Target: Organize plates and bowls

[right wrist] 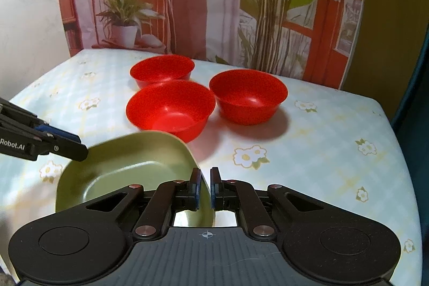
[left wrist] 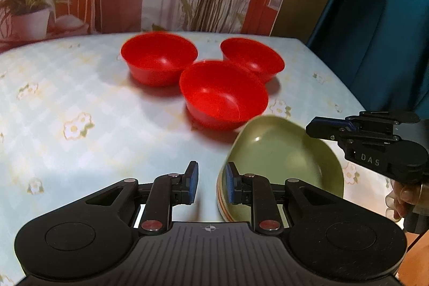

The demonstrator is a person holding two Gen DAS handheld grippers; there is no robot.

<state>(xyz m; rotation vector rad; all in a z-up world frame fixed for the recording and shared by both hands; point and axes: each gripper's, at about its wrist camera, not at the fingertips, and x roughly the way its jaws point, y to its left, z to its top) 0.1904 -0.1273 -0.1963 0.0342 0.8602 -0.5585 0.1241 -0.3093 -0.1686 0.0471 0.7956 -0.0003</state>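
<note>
green plate pinched at its rim, red bowls crowding ahead

right gripper (right wrist: 205,186): jaws nearly closed, clamped on the near right rim of the green plate (right wrist: 128,168). plate tilted, far edge lifted, hanging over the near part of the surface (right wrist: 335,152), with its far edge overlapping the nearest red bowl (right wrist: 171,109) in the right wrist view; cannot tell whether touching or just in front.

left gripper (left wrist: 211,182): jaws parted by a moderate gap, holding nothing. right-hand jaw just against the plate's left edge, seen in the left wrist view, where a stack of rim edges seems to show under the green plate (left wrist: 281,154), though blurred. left-hand jaw over bare cloth.

beyond the plate, three red bowls, upright and bunched together mid-surface: nearest one in front, far-left bowl (right wrist: 162,70) behind it, right bowl (right wrist: 248,95) beside it, rims close or touching. directly in the way of anything pushed forward from the plate.

flowered pale-blue cloth over the whole surface. behind it, a printed backdrop (right wrist: 214,4) with a potted plant, a chair and red window frames. dark teal curtain (left wrist: 375,18) off the right edge of the surface. bare fingers (left wrist: 402,197) on the right gripper's handle at the right of the left wrist view.
</note>
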